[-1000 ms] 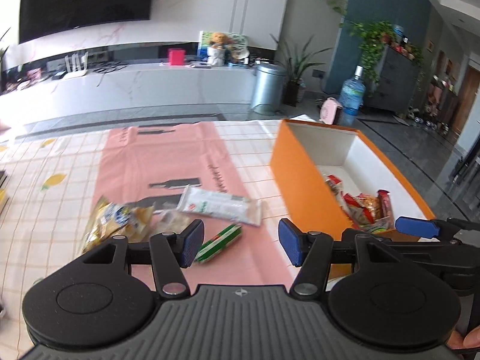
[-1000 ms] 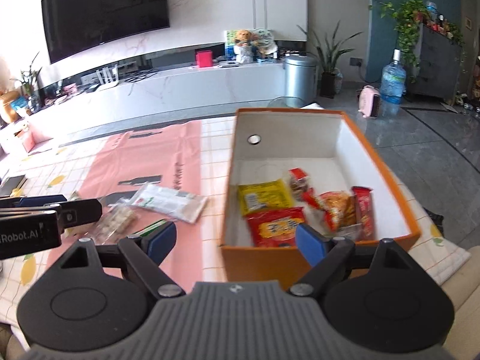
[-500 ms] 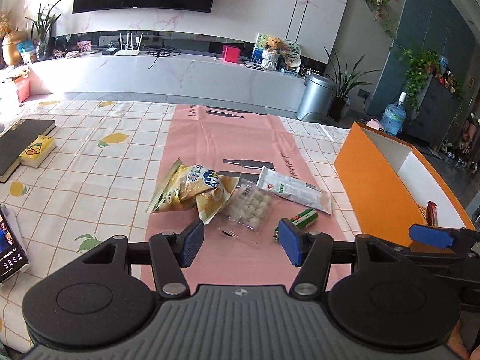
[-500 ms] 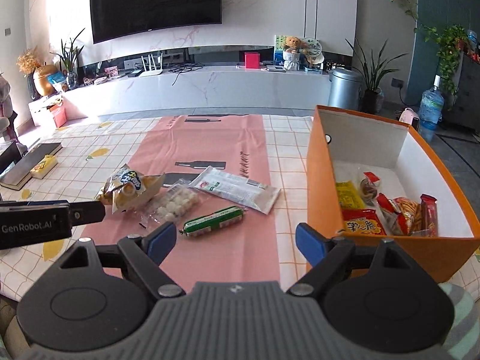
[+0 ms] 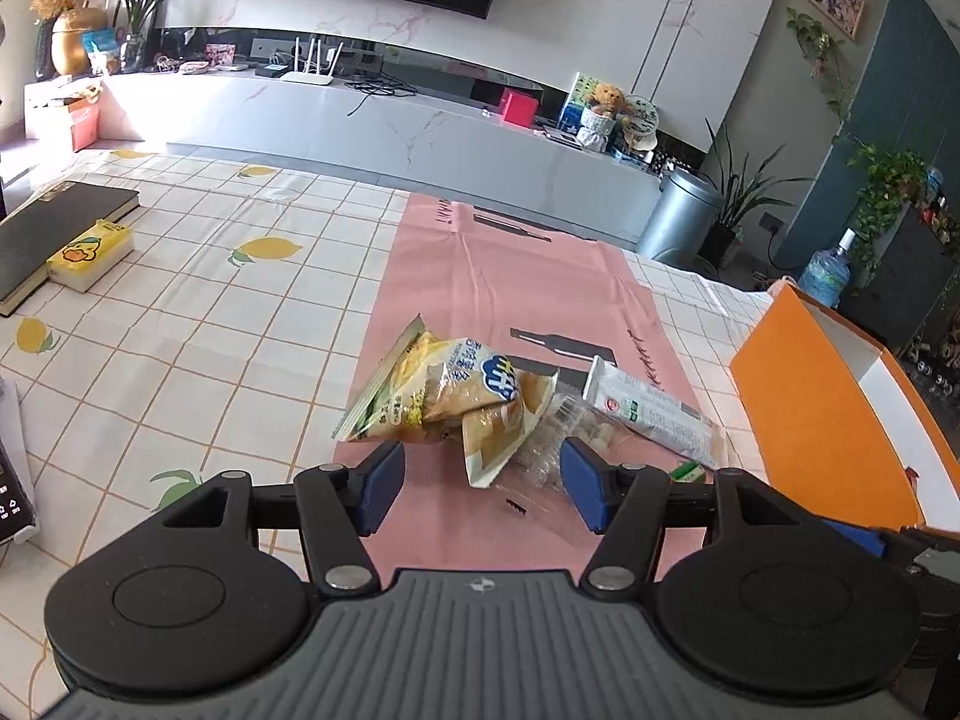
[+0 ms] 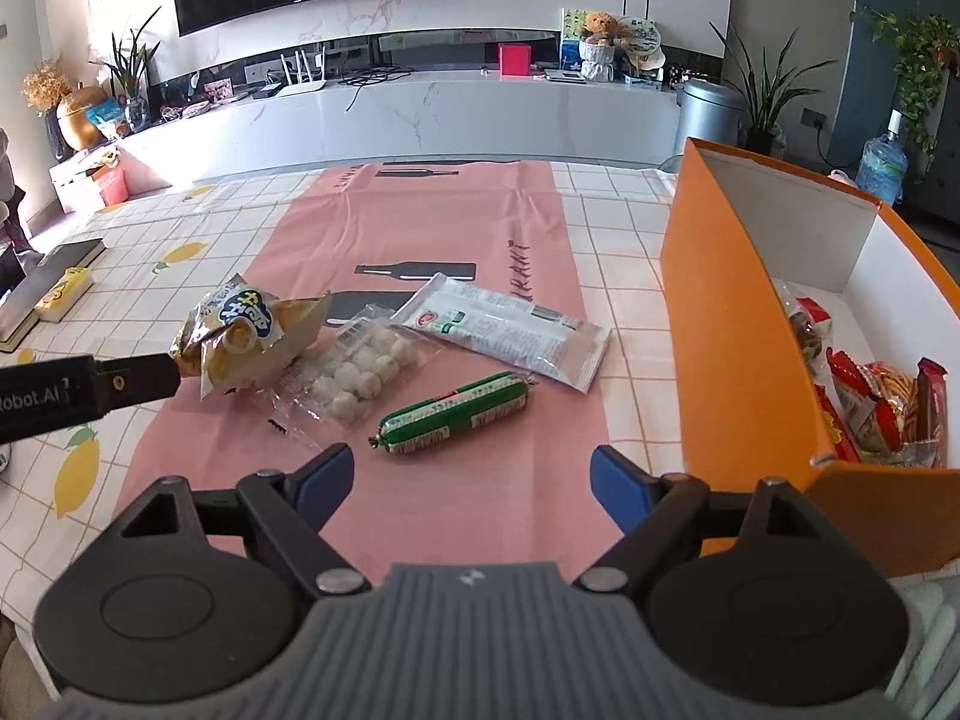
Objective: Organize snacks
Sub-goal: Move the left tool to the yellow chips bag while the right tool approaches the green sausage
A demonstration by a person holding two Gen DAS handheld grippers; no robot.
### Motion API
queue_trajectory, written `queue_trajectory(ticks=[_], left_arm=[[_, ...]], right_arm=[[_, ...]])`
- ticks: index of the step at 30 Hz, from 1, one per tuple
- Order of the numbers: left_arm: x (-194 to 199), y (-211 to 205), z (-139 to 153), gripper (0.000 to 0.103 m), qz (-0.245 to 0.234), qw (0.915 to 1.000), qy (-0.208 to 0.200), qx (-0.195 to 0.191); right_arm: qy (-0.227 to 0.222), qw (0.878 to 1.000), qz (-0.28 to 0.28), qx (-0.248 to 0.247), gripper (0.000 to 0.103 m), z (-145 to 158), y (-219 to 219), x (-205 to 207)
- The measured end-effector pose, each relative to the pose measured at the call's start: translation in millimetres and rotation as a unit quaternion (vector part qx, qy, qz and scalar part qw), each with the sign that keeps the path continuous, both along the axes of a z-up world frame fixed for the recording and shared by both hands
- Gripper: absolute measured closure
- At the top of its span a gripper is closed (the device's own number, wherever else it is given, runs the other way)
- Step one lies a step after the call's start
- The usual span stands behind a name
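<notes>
Loose snacks lie on the pink runner (image 6: 420,228): a yellow chip bag (image 5: 444,396) (image 6: 246,330), a clear pack of white balls (image 6: 360,372), a long white packet (image 6: 504,330) (image 5: 654,414) and a green sausage (image 6: 456,414). An orange box (image 6: 732,330) (image 5: 822,414) on the right holds several red and yellow snacks (image 6: 876,408). My left gripper (image 5: 480,483) is open, just short of the chip bag. My right gripper (image 6: 471,480) is open, just short of the green sausage.
A black book (image 5: 54,228) with a yellow tissue pack (image 5: 90,252) lies on the checked tablecloth at far left. A phone (image 5: 9,492) sits at the left edge. The left gripper's finger (image 6: 90,390) reaches in beside the chip bag.
Both grippers have swung left, away from the orange box, and now face the loose snacks on the pink runner. Both stay open and empty.
</notes>
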State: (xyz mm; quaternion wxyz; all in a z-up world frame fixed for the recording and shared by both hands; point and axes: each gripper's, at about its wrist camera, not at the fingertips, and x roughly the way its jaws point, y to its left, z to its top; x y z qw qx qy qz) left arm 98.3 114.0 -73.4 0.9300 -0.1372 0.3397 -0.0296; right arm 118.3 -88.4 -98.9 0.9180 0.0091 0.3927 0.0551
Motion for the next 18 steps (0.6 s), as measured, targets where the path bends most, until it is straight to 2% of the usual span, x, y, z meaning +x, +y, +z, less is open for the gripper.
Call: queue_trajectory(ticks=[4, 6, 8, 14, 16, 18], left_arm=[[20.9, 4.9, 1.2, 0.032, 0.006, 1.0000, -0.001, 0.006], [29.8, 8.3, -1.0, 0.026, 0.010, 0.9999, 0.001, 0.003], [38.1, 13.3, -3.9, 0.024, 0.019, 0.9998, 0.001, 0.002], [64.1, 25.6, -17.7, 0.021, 0.023, 0.9990, 0.029, -0.025], [69.2, 26.2, -24.8, 0.021, 0.023, 0.9985, 0.042, -0.027], [70.6, 27.2, -29.5, 0.015, 0.021, 0.9982, 0.041, -0.037]], right_arm=[[-0.001, 1.000, 0.001, 0.016, 0.022, -4.6, 1.6, 17.9], [0.002, 1.000, -0.003, 0.023, 0.023, -7.3, 1.4, 27.4], [0.008, 1.000, -0.008, 0.029, 0.028, -10.6, 1.0, 36.6], [0.014, 0.999, -0.011, 0.050, 0.030, -20.4, -0.5, 57.0], [0.019, 0.998, -0.014, 0.054, 0.035, -24.7, -1.5, 61.3], [0.027, 0.998, -0.018, 0.059, 0.036, -30.3, -4.1, 64.8]])
